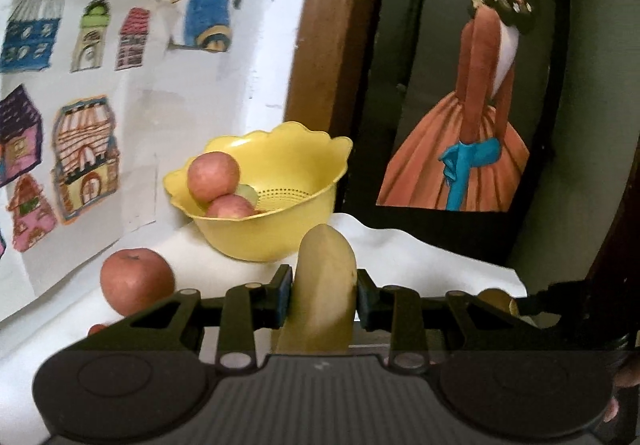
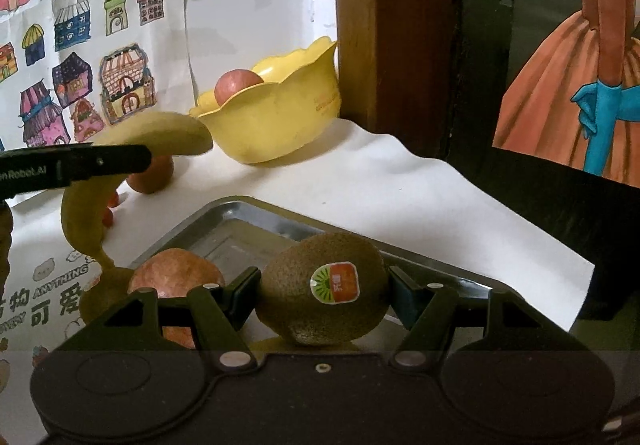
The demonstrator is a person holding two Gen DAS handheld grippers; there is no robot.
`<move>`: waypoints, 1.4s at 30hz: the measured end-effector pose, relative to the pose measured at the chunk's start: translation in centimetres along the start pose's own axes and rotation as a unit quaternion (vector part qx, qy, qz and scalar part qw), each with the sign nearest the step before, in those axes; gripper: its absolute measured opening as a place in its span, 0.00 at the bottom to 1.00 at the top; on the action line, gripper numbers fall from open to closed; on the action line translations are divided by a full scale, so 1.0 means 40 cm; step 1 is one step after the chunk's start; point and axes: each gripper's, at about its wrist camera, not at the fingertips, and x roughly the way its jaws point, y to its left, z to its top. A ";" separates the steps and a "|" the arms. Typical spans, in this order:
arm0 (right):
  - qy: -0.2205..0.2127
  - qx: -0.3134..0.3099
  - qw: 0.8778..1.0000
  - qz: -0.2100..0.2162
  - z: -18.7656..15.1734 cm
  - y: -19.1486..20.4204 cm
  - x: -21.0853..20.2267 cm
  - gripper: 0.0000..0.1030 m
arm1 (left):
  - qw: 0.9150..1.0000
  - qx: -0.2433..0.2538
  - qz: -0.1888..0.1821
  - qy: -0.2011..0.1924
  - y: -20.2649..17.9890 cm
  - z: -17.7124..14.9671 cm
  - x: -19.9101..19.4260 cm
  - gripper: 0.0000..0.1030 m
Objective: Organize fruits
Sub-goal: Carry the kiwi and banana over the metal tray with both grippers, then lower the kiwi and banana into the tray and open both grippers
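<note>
Left gripper (image 1: 323,295): closed on a yellow curved banana (image 1: 326,285), blue pads against both its sides. In the left wrist view the banana's long axis runs away from the camera, blunt tip pointing toward the far yellow scalloped plastic colander bowl (image 1: 280,229).

Right wrist view only: the banana (image 2: 160,137) seen side-on, arched, one end toward the bowl (image 2: 276,125), stem end drooping toward the near left. Also only there: a shallow steel tray (image 2: 256,217) on the white-covered tabletop (image 2: 400,205), a reddish apple (image 2: 176,277) at the tray's near left.

Right gripper (image 2: 323,299): clamped on a brown fuzzy kiwi (image 2: 324,289), long axis lying left to right across the jaws, sticker facing the camera, above the tray's near edge.

Counts, left wrist view: two red apples (image 1: 214,177) in the bowl, one red apple (image 1: 136,281) on the tabletop left of it. One banana, one kiwi.
</note>
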 end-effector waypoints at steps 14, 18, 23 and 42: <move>-0.001 0.029 1.000 0.012 -0.007 -0.028 0.025 0.68 | 0.998 0.037 -0.016 0.038 -0.082 -0.045 0.078 0.36; 0.005 0.030 0.999 0.014 -0.007 -0.029 0.043 0.68 | 0.999 0.025 -0.017 0.040 -0.080 -0.049 0.096 0.35; 0.010 0.026 1.000 0.011 -0.006 -0.021 0.056 0.68 | 0.999 0.013 -0.023 0.039 -0.069 -0.048 0.101 0.35; -0.046 0.033 0.998 -0.017 -0.020 -0.017 -0.029 0.88 | 0.995 -0.075 -0.056 0.028 -0.009 -0.043 0.062 0.66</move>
